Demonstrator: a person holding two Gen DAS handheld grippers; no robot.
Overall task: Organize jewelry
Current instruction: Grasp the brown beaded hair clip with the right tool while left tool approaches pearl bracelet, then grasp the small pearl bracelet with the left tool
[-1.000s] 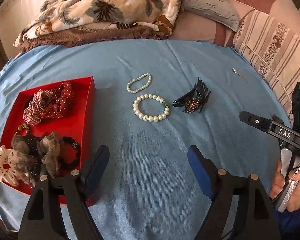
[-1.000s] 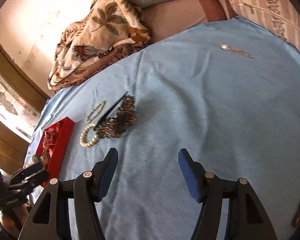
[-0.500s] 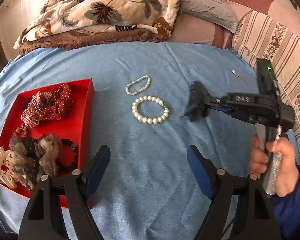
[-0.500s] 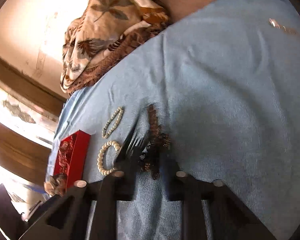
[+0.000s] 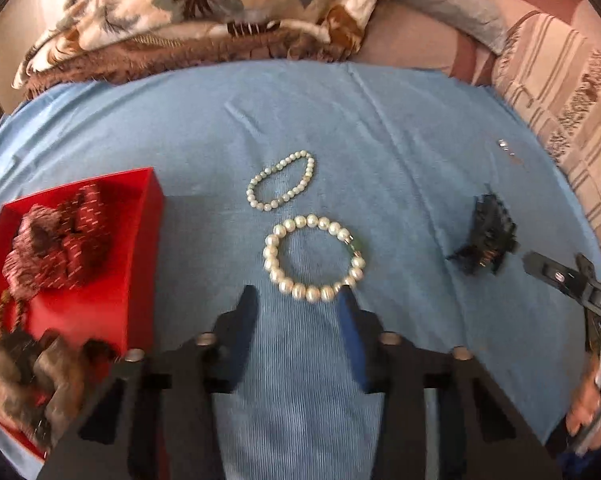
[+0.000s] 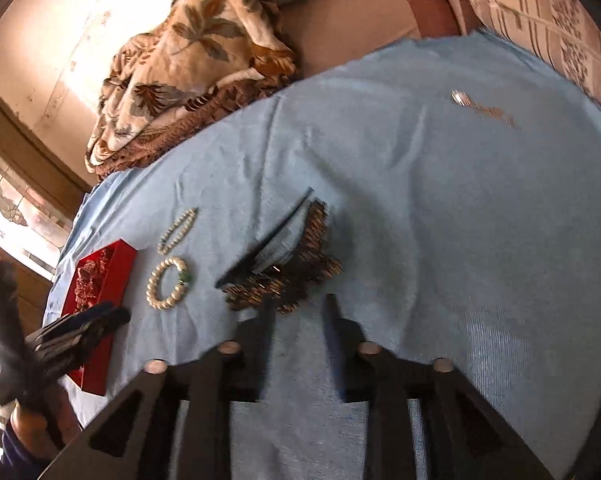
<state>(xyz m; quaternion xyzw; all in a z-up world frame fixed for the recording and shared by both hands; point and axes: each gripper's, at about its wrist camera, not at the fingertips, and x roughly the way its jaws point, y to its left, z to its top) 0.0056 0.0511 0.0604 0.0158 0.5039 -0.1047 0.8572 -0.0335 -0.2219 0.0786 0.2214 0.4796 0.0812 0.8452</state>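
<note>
A large pearl bracelet [image 5: 314,258] lies on the blue cloth just beyond my left gripper [image 5: 298,302], which is open and empty, its fingertips at the bracelet's near edge. A smaller pearl bracelet [image 5: 282,180] lies farther back. A black beaded hair claw [image 5: 486,242] lies to the right; in the right wrist view the hair claw [image 6: 288,268] sits just past my right gripper [image 6: 298,300], open and empty. The red box [image 5: 112,280] at left holds scrunchies [image 5: 56,252]. Both bracelets also show in the right wrist view: large [image 6: 168,282], small [image 6: 178,229].
A small silver pendant [image 6: 480,106] lies far right on the cloth [image 5: 380,128]. A folded floral blanket [image 5: 204,12] and pillows [image 5: 560,80] line the back edge. More hair ties [image 5: 24,376] fill the box's near end.
My left gripper moved forward to the large pearl bracelet. The right gripper drew back from the hair claw, which now lies farther right on the cloth.
</note>
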